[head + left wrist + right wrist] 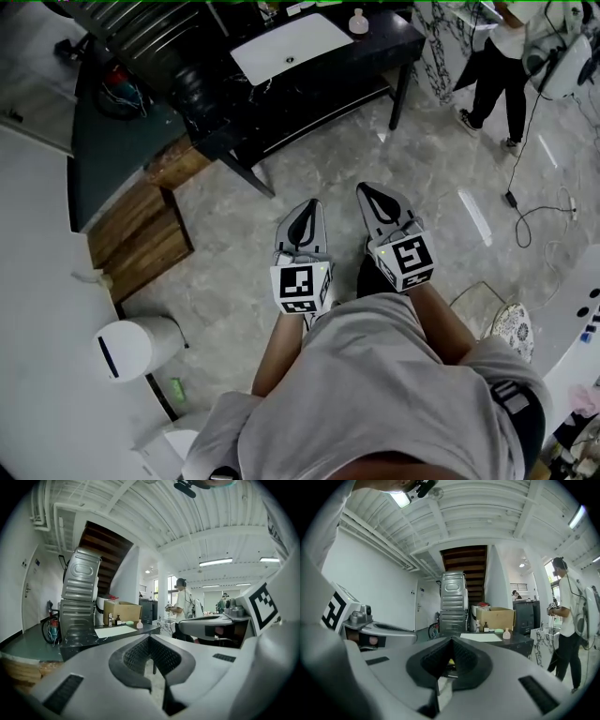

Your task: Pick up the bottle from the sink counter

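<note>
Nothing picked up yet, this is right at the start. The bottle [358,21], pale pink with a narrow neck, stands upright on the dark table [389,39] across the floor [328,169]. It sits just beside the white sink [291,47], toward the table's right end in the head view. Both grippers are well apart from it, with bare floor between.

The left gripper [305,220] has its fingers pressed together with nothing between them; its own view shows only a thin seam where they meet. Same story on the right gripper [380,200]: fingers together, empty.

The 2 grippers are held out in front of the person's body, side by side and near each other, pointing roughly level toward the table. In the right gripper view the bottle shows right of centre, so neither gripper is aimed squarely at it, I'd judge.

A small brown bottle [486,628] stands further back by a box [496,618], so there are 2 candidates; the pink one is nearer the front edge.

Left to do: all of it. Close the gap, spread the fingers, grip, lift.
</note>
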A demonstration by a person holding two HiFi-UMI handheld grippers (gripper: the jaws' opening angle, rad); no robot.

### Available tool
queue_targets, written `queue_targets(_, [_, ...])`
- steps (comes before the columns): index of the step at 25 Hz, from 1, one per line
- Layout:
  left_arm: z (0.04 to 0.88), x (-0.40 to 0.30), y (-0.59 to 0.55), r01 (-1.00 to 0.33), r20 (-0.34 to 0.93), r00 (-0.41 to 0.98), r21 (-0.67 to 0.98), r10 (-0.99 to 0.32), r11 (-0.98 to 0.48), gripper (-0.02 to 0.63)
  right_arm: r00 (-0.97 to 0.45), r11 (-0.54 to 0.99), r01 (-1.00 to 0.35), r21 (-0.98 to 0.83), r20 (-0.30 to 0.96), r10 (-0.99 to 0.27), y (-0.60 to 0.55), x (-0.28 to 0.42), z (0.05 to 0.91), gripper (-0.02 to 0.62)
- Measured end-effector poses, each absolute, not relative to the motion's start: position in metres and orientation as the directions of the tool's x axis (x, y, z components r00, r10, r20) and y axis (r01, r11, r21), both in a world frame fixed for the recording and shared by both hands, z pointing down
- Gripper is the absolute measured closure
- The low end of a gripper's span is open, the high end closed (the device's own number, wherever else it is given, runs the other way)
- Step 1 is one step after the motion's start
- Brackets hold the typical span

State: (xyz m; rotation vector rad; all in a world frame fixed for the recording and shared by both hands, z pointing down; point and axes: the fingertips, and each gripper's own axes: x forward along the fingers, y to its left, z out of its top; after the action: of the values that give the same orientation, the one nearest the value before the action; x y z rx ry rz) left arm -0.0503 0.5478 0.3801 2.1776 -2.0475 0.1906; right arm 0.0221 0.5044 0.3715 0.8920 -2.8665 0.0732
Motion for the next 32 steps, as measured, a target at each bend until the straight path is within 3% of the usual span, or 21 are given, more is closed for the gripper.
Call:
queue_targets(8, [0.364, -0.045, 0.441, -1.000, 0.181, 0.015, 0.029, -0.983, -0.010, 0.592, -0.861, 0.871, -0.490, 0.027, 0.144, -0.488, 0.394, 0.017, 0.354, 0.586])
queue_targets(14, [0.395, -0.027, 0.373, -0.999, 0.288, 0.012, 0.049, -0.958, 0.002, 0.592, -0.843, 0.853, -0.521, 0.028, 0.141, -0.520, 0.315, 0.046, 0.362, 0.586])
queue_targets(24, [0.426, 0.019, 0.276, -0.989, 0.362, 0.148, 0.042, -0.920, -0.143, 0.592, -0.760, 0.774, -0.632, -0.045, 0.234, -0.607, 0.223, 0.102, 0.414, 0.586])
queue_targets(32, [0.446, 0.009, 0.196, -0.971, 0.393, 0.238, 0.068, -0.888, -0.230, 0.592, -0.726, 0.748, -0.661, -0.056, 0.298, -0.619, 0.164, 0.093, 0.429, 0.586])
